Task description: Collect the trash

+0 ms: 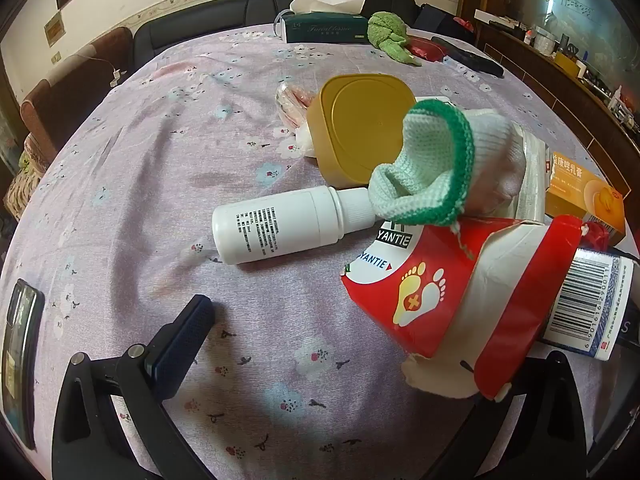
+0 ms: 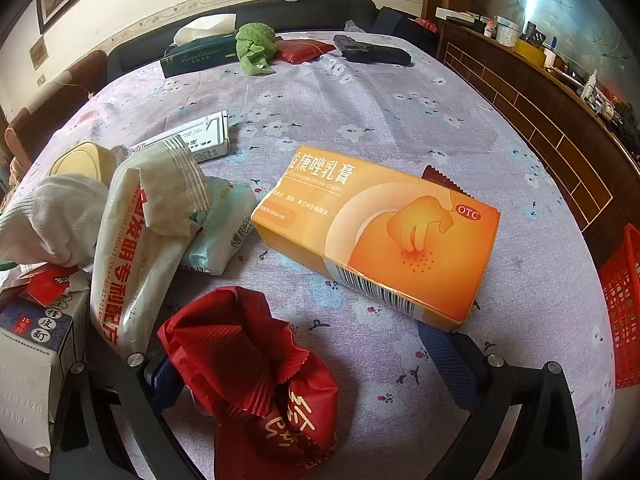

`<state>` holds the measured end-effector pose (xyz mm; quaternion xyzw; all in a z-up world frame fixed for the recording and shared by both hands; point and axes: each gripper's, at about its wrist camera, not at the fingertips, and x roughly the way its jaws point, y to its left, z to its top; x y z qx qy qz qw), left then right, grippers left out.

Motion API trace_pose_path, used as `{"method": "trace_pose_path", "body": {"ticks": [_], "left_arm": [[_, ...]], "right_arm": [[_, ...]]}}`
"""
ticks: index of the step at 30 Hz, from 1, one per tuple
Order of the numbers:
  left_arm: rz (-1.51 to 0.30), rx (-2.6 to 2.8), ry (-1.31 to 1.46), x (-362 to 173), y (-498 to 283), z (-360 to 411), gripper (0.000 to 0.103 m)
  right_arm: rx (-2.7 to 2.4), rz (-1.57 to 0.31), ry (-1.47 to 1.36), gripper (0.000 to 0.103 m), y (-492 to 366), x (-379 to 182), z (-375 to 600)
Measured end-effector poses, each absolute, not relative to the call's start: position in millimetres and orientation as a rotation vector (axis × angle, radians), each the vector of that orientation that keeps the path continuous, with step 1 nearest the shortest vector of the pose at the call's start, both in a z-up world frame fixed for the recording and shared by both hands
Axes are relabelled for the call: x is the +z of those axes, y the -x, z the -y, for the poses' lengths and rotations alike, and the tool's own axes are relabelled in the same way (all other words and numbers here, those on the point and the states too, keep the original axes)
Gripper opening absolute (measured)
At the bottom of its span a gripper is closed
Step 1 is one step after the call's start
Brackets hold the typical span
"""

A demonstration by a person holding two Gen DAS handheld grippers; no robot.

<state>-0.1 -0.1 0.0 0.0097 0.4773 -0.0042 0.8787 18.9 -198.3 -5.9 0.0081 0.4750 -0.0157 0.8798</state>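
On the purple floral tablecloth [image 1: 160, 160] lies a heap of trash. The left wrist view shows a white bottle [image 1: 280, 224] on its side, a yellow lid [image 1: 360, 128], a white and green sock [image 1: 432, 172] and a torn red and white carton [image 1: 460, 292]. My left gripper [image 1: 352, 332] is open above bare cloth, and the carton hides its right finger. In the right wrist view my right gripper [image 2: 304, 360] is open around a crumpled red wrapper [image 2: 256, 360] that lies against the left finger. An orange medicine box [image 2: 380, 232] lies just beyond the right finger.
A white wrapper with red print [image 2: 132, 248], a pale green tissue pack [image 2: 224, 232] and a white carton [image 2: 200, 140] lie left of the orange box. A tissue box [image 2: 200, 54], green cloth [image 2: 252, 46] and black device [image 2: 372, 54] sit far back. A red basket [image 2: 624, 308] stands off the table's right edge.
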Motion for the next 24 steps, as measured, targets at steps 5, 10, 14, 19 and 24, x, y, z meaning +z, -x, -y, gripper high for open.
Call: {"method": "trace_pose_path", "body": {"ticks": [5, 10, 14, 19, 24], "left_arm": [[-0.996, -0.010, -0.018, 0.0, 0.0, -0.1, 0.103], [-1.022, 0.025, -0.024, 1.9, 2.6, 0.8, 0.103], [-1.054, 0.033, -0.019, 8.1, 16.0, -5.2, 0.103], [-0.972, 0.026, 0.014, 36.2, 43.2, -9.9, 0.103], [-0.902, 0.016, 0.045, 66.6, 70.9, -9.3, 0.103]], "right_arm": [[-0.031, -0.992, -0.021, 0.103, -18.9, -6.0, 198.5], [-0.030, -0.992, -0.021, 0.103, -18.4, -6.9, 198.6], [-0.038, -0.993, -0.031, 0.103, -17.6, -8.4, 199.2], [0.041, -1.081, 0.008, 0.103, -22.8, -8.3, 199.7], [0.150, -1.151, 0.005, 0.102, 0.1, 5.9, 210.7]]}}
